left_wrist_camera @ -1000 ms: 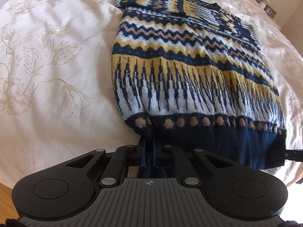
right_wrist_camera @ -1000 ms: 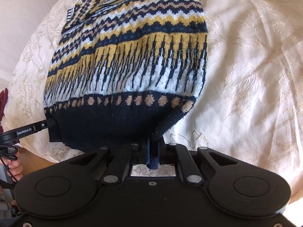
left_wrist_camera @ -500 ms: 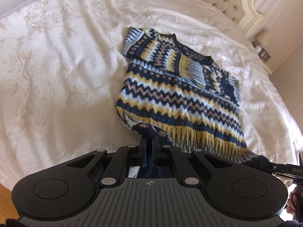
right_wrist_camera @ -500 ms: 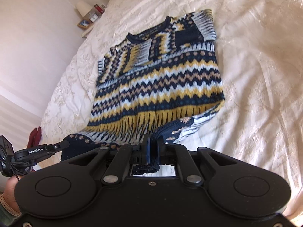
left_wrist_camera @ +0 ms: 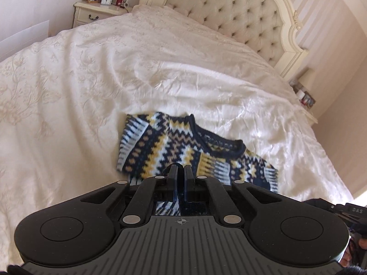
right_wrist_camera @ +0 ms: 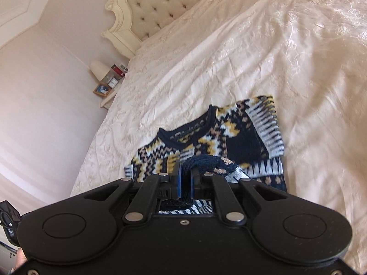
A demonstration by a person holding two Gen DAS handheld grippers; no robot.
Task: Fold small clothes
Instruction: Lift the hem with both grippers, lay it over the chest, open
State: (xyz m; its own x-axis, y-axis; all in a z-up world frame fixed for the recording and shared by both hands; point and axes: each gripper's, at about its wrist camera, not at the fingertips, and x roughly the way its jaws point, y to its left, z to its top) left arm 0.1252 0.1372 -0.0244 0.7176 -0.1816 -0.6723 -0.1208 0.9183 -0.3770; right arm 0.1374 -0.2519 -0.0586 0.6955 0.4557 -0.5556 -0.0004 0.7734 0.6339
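Fingers (left_wrist_camera: 172, 178) of the left gripper (left_wrist_camera: 180, 174) stand nearly closed, only a thin slot between their pads, with a dark strip of knit hem pinched there above the patterned sweater (left_wrist_camera: 160, 146). Across the garment, the right gripper (right_wrist_camera: 185, 171) is likewise clamped on the navy ribbed hem, which arches in a thick fold over the fingers (right_wrist_camera: 176, 174) and trails off to the right, its tan dots showing. Both grips carry that bottom edge up over the body of the sweater, close to the neckline, so that only the upper part of the knit shows beyond the fingers: the navy round collar, zigzag bands in yellow, white and tan, and a sleeve folded inward on each side. A slice of striped knit is visible beneath each gripper, through the gap behind the fingers. The sweater lies on the cream embroidered bedspread (left_wrist_camera: 91, 87), well down from the tufted headboard (left_wrist_camera: 229, 11) and toward the foot edge of the bed, collar pointing to the headboard. A nightstand (left_wrist_camera: 91, 13) at the far left corner of the bed carries a lamp, a framed photo, a small clock and a red bottle; the same stand appears in the right wrist view beside the mattress edge. Part of the other gripper's black body peeks in at the lower edge of each view, a person's fingertips just visible beside it.
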